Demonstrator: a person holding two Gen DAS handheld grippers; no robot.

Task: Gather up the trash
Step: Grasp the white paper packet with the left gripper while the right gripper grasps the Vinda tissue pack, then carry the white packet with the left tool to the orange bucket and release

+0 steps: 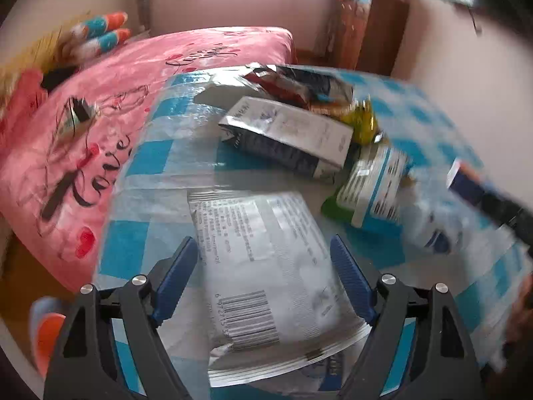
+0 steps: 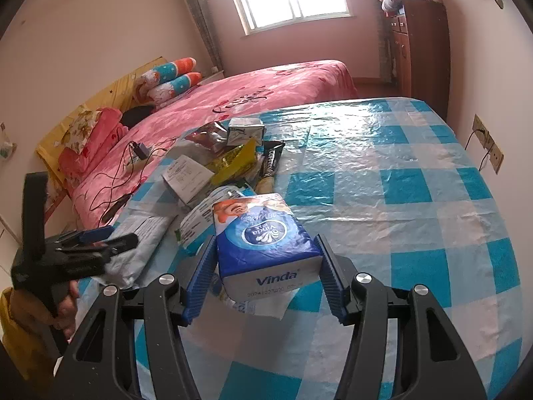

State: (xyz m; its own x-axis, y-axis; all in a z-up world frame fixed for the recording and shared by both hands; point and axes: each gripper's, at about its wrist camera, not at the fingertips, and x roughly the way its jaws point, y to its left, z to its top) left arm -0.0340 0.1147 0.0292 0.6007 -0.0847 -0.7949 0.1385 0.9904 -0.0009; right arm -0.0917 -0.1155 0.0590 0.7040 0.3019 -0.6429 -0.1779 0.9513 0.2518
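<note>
Blue-and-white plastic wraps the soft tissue pack [image 2: 266,243] printed "Vinda", and the right hand-held gripper [image 2: 266,273] is clamped on its two sides, holding it clear of the table [image 2: 399,200] with the blue-and-white checked plastic cover, probably so it can be carried off as trash. The rest of the litter sits just beyond the tissue pack: a grey-white plastic mailer bag [image 1: 266,266], a silver-and-dark carton [image 1: 286,136], a yellow foil wrapper [image 1: 363,123] and a white-and-blue box [image 1: 376,190]. The left hand-held gripper [image 1: 266,276], to the left of the tissue pack, has its blue ribbed pads spread apart over the mailer bag without pressing it, seemingly lined up to take that next, though blur hides contact
</note>
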